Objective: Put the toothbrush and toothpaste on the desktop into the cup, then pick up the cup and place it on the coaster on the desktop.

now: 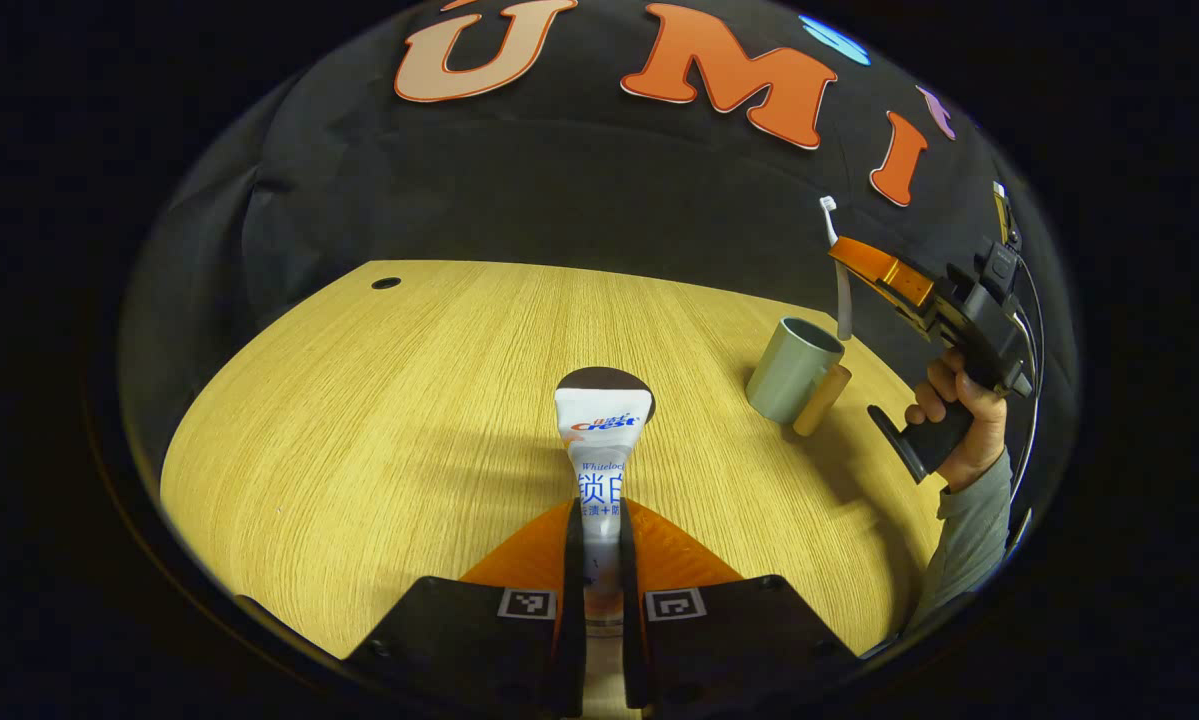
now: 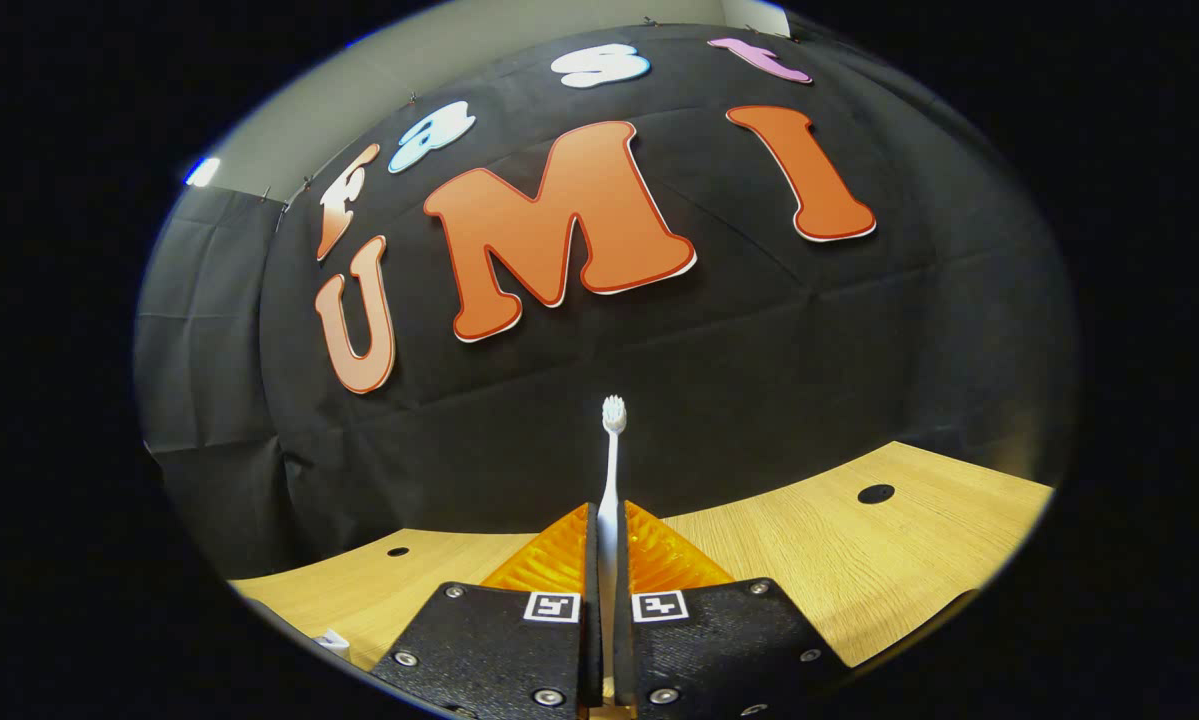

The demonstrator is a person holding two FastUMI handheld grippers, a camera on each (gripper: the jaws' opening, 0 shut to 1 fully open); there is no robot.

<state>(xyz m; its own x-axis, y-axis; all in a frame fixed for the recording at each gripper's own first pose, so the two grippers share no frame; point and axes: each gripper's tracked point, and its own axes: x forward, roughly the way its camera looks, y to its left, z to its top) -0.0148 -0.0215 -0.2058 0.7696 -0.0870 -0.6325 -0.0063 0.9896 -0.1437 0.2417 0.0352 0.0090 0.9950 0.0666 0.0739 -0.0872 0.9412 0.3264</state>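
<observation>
My left gripper (image 1: 599,512) is shut on a white toothpaste tube (image 1: 602,440), which points forward low over the wooden table. Just past the tube's flat end lies a dark round coaster (image 1: 607,378). To the right stands a grey-green cup (image 1: 791,368) with a tan handle. In the left gripper view, the right gripper (image 1: 844,252) hovers over the cup in a person's hand (image 1: 962,420). It holds a white toothbrush (image 1: 839,280) upright, lower end at the cup's mouth. In the right gripper view, my right gripper (image 2: 609,515) is shut on the toothbrush (image 2: 611,470), bristles up.
The wooden table (image 1: 359,420) has small dark holes near its back edge (image 1: 386,283) (image 2: 876,493). Black cloth walls close it in at the back. A grey sleeve (image 1: 971,530) reaches in along the table's right edge.
</observation>
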